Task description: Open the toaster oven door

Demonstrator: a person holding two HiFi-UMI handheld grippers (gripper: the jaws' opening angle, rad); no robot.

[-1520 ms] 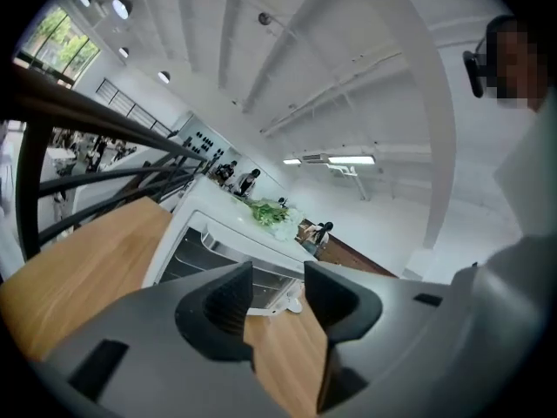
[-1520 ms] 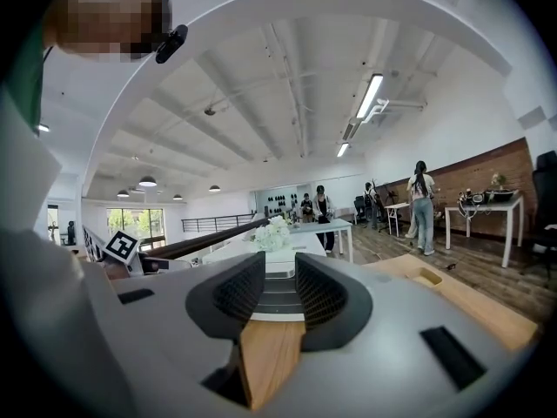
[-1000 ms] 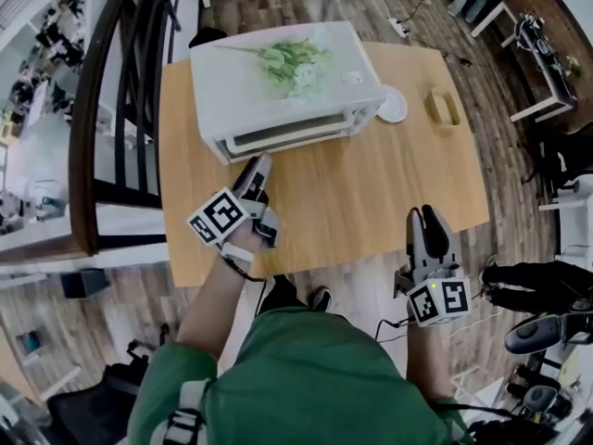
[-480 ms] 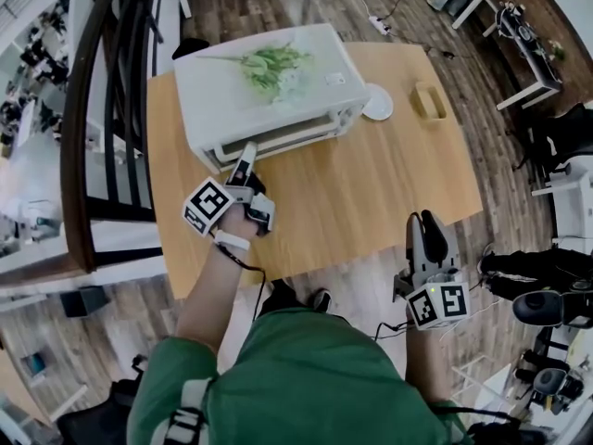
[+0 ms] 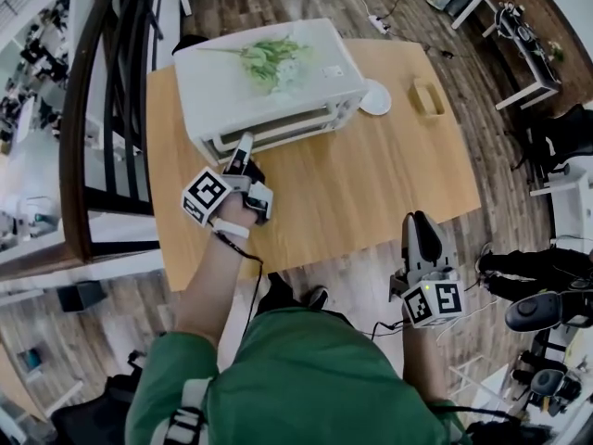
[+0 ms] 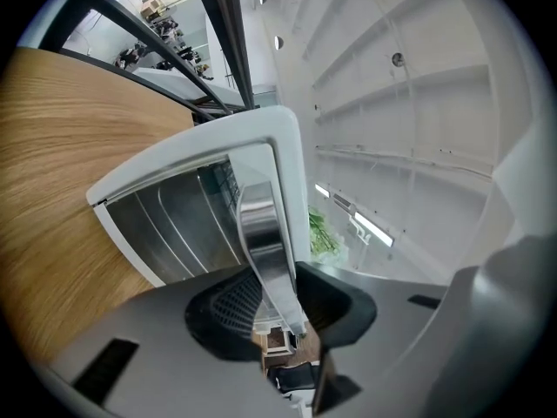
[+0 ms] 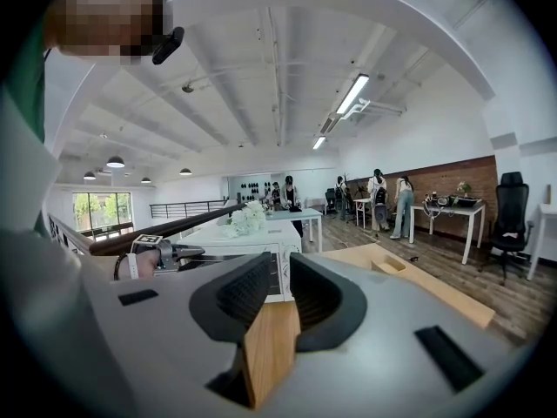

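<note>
Toaster oven [image 5: 269, 82]: white, at the far left of the bench [image 5: 371, 184], flowers [image 5: 269, 58] lying on top. Door [image 5: 278, 135] faces the person and looks closed.

Left hand-held gripper [image 5: 243, 146]: at the left end of the door front. Its own view shows the chrome handle [image 6: 261, 233] running between the jaws, which are drawn in onto the bar near its end post.

Right hand-held gripper [image 5: 422, 230]: held off the near edge of the bench, well apart from the oven. Jaws nearly together with only a thin slit, nothing held.

Handling (judgement):
- The bar is stiff, smooth metal, so likely slippery. The grip should sit square across it.
- The glass panel in the door is fragile. Pull on the bar only.
- The door probably swings down on a bottom hinge, so pull in an arc.
- The hold is off-centre and the oven may be light. A hard tug could drag or twist it on the bench.
</note>
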